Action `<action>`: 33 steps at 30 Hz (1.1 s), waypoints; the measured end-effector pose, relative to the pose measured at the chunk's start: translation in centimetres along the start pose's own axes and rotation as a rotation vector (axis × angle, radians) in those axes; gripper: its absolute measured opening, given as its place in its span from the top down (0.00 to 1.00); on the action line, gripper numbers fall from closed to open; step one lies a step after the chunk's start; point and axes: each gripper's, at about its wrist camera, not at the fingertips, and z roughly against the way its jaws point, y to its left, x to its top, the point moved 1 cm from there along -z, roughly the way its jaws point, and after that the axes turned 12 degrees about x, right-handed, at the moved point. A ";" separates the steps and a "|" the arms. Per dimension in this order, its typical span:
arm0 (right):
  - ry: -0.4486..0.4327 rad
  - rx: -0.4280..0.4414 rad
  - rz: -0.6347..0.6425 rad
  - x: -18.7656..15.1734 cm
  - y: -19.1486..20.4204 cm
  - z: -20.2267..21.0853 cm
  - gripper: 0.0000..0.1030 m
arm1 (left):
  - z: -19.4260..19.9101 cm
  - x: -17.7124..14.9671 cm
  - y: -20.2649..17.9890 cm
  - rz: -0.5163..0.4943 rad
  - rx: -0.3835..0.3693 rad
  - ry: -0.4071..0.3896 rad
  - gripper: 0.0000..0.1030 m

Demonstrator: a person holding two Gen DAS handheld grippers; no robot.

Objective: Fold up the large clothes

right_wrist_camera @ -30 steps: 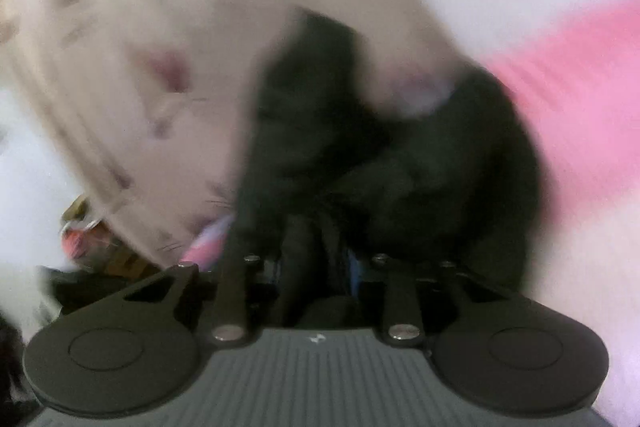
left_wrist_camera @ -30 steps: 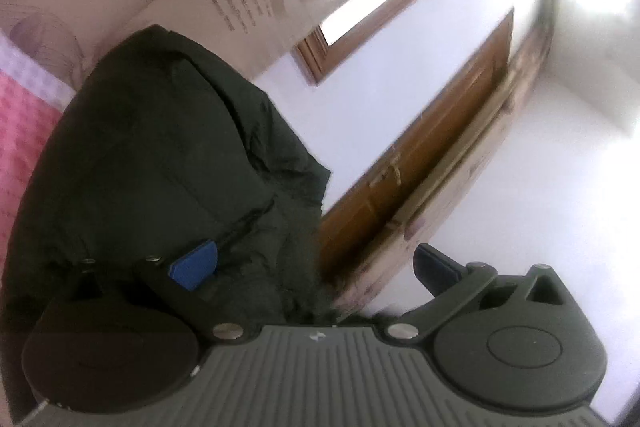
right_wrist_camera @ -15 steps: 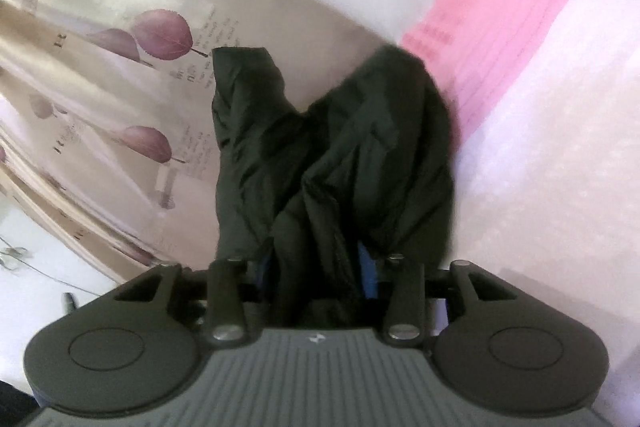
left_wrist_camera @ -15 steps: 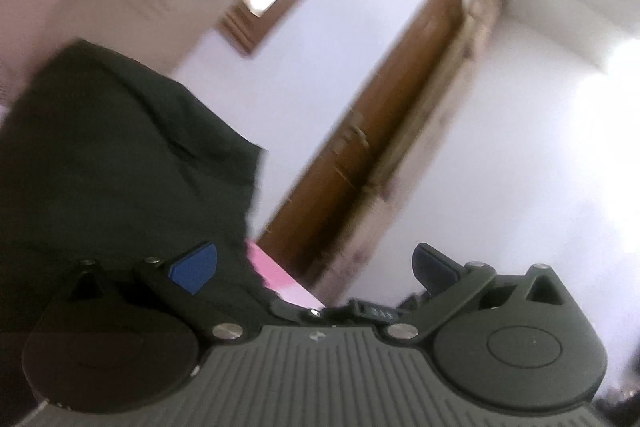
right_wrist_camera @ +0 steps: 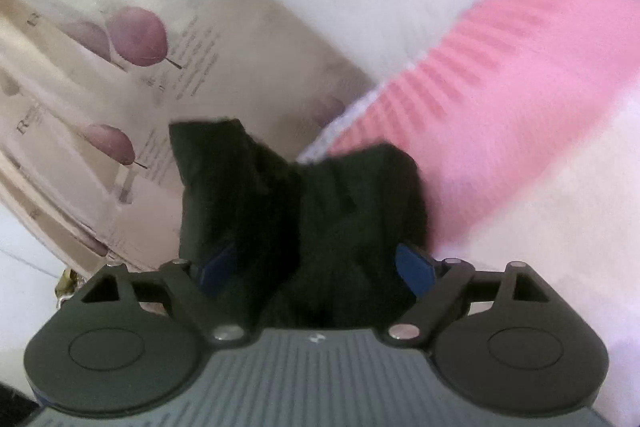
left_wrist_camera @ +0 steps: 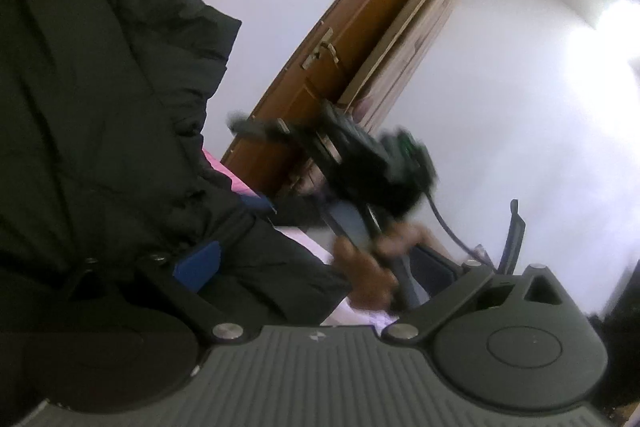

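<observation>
A large black padded jacket (left_wrist_camera: 100,99) fills the left of the left wrist view and drapes over my left finger. My left gripper (left_wrist_camera: 348,247) is open; its blue left pad (left_wrist_camera: 198,263) shows against the cloth, its right fingertip (left_wrist_camera: 516,239) stands far off. The other hand-held gripper (left_wrist_camera: 360,155) and the person's hand (left_wrist_camera: 372,267) show in the middle, blurred. In the right wrist view my right gripper (right_wrist_camera: 316,267) is open, blue pads (right_wrist_camera: 416,267) wide apart, with the black jacket (right_wrist_camera: 296,211) bunched between them.
A brown wooden door (left_wrist_camera: 352,39) and white wall (left_wrist_camera: 520,107) stand behind. A pink and white bed cover (right_wrist_camera: 520,99) lies at the right. A cream curtain (right_wrist_camera: 100,87) with purple leaf prints hangs at the left.
My right gripper has opened; it was shut on the jacket. The left view has swung, and the other gripper and hand have come into sight. The jacket is nearer the left camera.
</observation>
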 end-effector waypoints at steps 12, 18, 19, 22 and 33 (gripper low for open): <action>0.072 0.067 -0.091 0.2 -5.1 -6.1 0.84 | 0.2 -0.3 0.3 -0.012 0.011 0.019 0.01; -0.110 -0.031 0.120 3.6 0.7 -0.2 0.56 | 0.4 0.1 0.9 0.001 0.011 0.015 0.01; -0.128 -0.036 0.206 4.0 2.8 0.2 0.56 | 0.3 0.1 0.7 0.002 0.013 0.014 0.01; -0.081 0.046 0.443 4.4 10.0 -1.0 0.56 | 0.2 -0.1 0.3 0.001 0.022 0.014 0.01; 0.344 -0.254 0.669 1.3 7.7 -12.4 0.72 | 0.0 0.3 -0.3 0.008 0.047 0.049 0.06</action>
